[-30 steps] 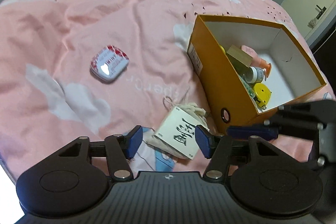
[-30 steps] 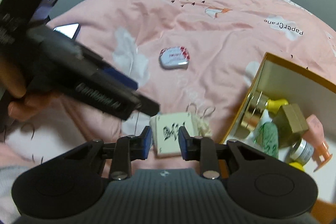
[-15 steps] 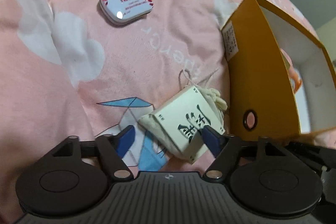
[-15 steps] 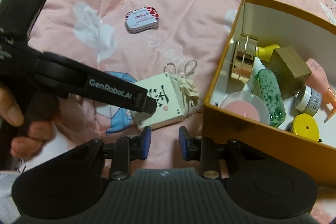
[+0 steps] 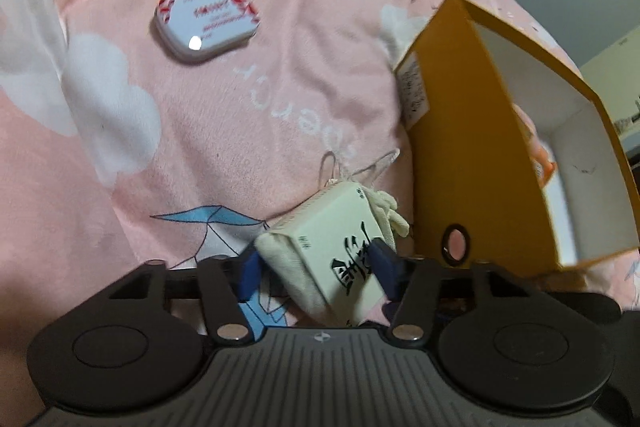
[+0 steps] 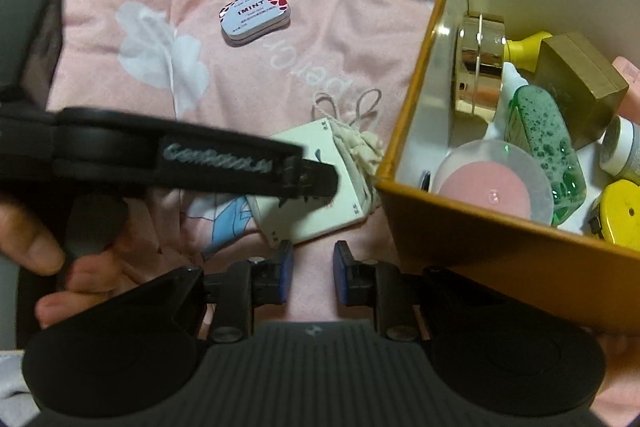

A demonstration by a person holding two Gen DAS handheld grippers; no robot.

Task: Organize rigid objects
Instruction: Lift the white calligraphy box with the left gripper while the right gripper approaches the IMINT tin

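Note:
A cream cloth pouch with a white card bearing black characters (image 5: pixel 336 251) lies on the pink bedspread beside an orange box (image 5: pixel 472 155). My left gripper (image 5: pixel 316 269) has its blue pads on either side of the pouch and is closing on it. In the right wrist view the same pouch (image 6: pixel 320 195) shows partly behind the left gripper's black finger (image 6: pixel 240 167). My right gripper (image 6: pixel 314 277) is open and empty, just short of the pouch. A white and red mint tin (image 5: pixel 206 19) lies further out on the bed, also in the right view (image 6: pixel 256 15).
The orange box (image 6: pixel 480 235) holds several items: a gold jar (image 6: pixel 478 63), a green bottle (image 6: pixel 544 143), a pink-lidded pot (image 6: pixel 492 187), a yellow tape measure (image 6: pixel 618 215). A hand (image 6: pixel 32 243) holds the left gripper.
My left gripper has dropped lower and moved forward so its pads now flank the pouch. My right gripper has drawn back, with the box nearer in its view.

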